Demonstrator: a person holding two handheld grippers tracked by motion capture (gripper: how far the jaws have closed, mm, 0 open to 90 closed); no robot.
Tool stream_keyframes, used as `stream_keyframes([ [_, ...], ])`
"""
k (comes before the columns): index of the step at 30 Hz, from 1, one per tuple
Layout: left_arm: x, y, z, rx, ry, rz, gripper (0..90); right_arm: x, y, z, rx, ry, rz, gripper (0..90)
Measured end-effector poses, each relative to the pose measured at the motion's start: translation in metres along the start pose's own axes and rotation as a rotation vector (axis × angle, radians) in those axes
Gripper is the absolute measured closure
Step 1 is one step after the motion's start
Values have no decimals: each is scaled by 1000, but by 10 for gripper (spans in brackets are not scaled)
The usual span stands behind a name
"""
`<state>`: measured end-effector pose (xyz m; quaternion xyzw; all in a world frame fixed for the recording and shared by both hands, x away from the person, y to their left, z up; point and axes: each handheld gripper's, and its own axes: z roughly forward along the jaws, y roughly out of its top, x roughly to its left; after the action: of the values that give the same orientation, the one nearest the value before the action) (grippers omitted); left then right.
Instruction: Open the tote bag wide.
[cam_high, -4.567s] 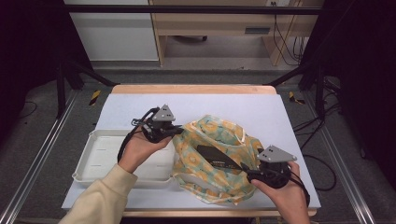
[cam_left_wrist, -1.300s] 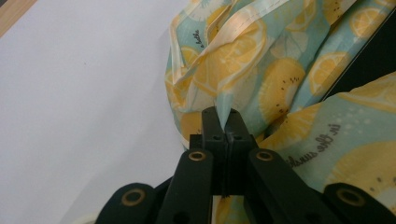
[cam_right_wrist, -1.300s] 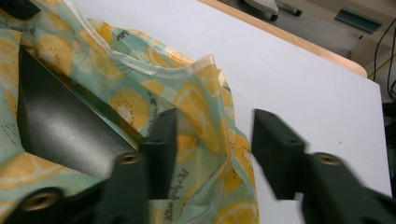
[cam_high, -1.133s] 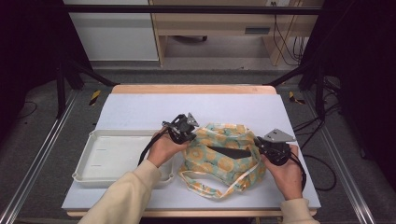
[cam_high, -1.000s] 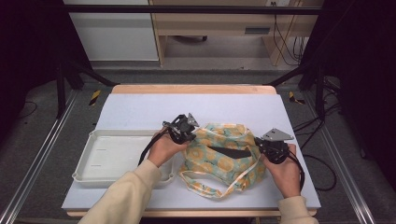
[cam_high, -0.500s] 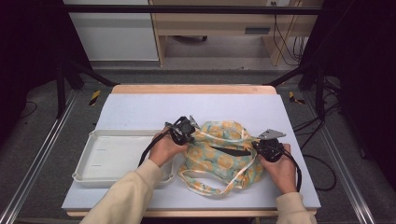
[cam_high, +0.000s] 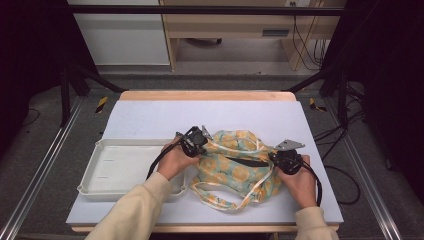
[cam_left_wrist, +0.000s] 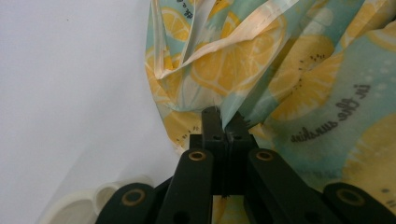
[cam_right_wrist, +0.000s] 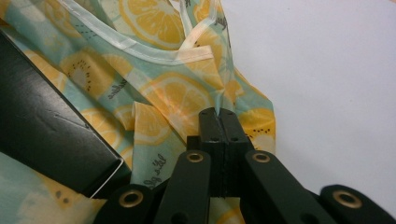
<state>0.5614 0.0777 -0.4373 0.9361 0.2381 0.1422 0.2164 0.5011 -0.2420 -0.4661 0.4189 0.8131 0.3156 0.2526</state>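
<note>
A fabric bag printed with lemon and kiwi slices on pale green lies on the white table mat, its handles trailing toward the front edge. A black box sits in its mouth; the right gripper view shows it as a dark slab at the left. My left gripper is at the bag's left rim, shut on a fold of the fabric. At the bag's right rim my right gripper is shut on the cloth as well.
A white plastic tray lies to the left of the bag, under the left forearm. The wooden table edge runs along the back, with metal frame rails and cables beyond both sides.
The right gripper has sunk a little with the bag's right rim, so the bag's mouth sits lower and flatter. The left gripper has kept its place.
</note>
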Motion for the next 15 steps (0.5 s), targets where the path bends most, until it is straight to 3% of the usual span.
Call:
stream_keyframes([
  [15, -1, -2, 5, 31, -26, -4, 899, -1, -3, 2, 7, 8, 15, 900],
])
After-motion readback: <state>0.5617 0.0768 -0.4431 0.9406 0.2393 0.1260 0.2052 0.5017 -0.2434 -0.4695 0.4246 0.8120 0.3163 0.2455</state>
